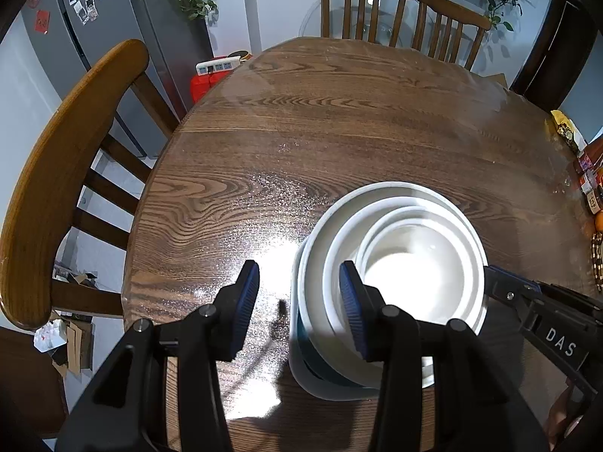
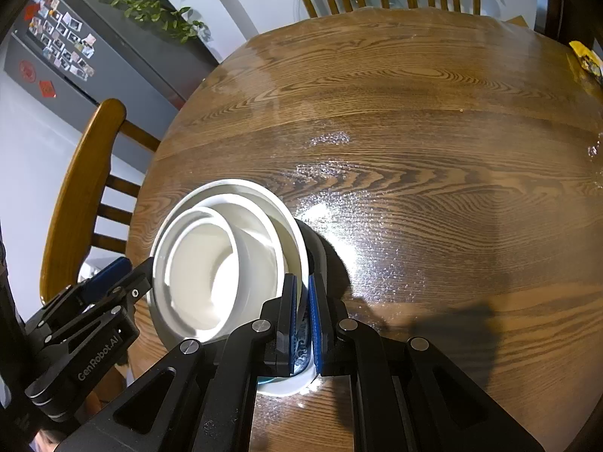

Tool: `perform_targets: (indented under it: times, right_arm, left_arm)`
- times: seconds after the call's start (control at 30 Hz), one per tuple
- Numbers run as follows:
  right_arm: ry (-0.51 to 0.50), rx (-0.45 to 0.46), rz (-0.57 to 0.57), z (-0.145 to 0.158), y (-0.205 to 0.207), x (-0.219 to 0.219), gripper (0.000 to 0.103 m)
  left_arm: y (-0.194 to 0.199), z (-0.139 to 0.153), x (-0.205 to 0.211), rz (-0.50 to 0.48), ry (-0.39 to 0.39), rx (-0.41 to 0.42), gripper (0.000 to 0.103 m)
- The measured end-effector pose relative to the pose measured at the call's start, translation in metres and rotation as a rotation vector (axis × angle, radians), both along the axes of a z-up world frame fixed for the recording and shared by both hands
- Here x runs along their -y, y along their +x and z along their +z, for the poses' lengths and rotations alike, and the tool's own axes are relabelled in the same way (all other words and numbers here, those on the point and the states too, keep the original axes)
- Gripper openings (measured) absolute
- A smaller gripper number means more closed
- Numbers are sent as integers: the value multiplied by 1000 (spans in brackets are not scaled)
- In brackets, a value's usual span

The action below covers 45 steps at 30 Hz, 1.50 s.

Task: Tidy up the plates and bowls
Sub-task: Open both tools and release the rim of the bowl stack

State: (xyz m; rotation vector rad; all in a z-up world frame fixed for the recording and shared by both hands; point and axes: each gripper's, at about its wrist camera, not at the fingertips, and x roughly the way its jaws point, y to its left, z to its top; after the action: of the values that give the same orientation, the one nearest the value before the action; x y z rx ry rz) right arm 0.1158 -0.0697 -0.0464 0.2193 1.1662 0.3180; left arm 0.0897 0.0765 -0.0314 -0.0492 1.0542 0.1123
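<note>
One wooden chair [image 1: 56, 173] stands at the left edge of the round wooden bench [image 1: 339, 120], and two more chairs [image 1: 399, 15] stand at the far side. Most of the bench top is bare, with lots of room. One stack of bowls [image 1: 399, 263] sits near the front edge: three white bowls, one inside the other, tipped a little, on a dish with blue on it. The left gripper [image 1: 299, 301] is wide, one finger inside the stack, one outside. The right gripper [image 2: 301, 324] is pinched narrow on the stack's rim.
</note>
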Motion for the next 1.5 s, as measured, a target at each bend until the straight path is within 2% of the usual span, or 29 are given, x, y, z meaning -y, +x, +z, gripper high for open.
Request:
perform_targets:
  times: [0.73,0.87,1.13,1.37,1.43,1.5]
  right_arm:
    - [17,61,-18,23,-21,11,10]
    - [25,68,-6,26,-27,8,10]
    - [33,82,11,30,-40,8,10]
    - [27,91,35,33,-50,4,10]
    - [28,93,41,33,-53,2,13]
    - [26,99,54,33,-57,0,21]
  left_arm:
    - [-13,12,-1,-4,8,39,43]
    - [-18,13,0,-7,14,47,48]
    - [-28,16,0,-12,20,60,49]
    - [-36,19,-1,-14,22,76,56]
    - [-38,19,-2,-14,25,78,56]
    - [-40,20,-1,-16,26,79,60]
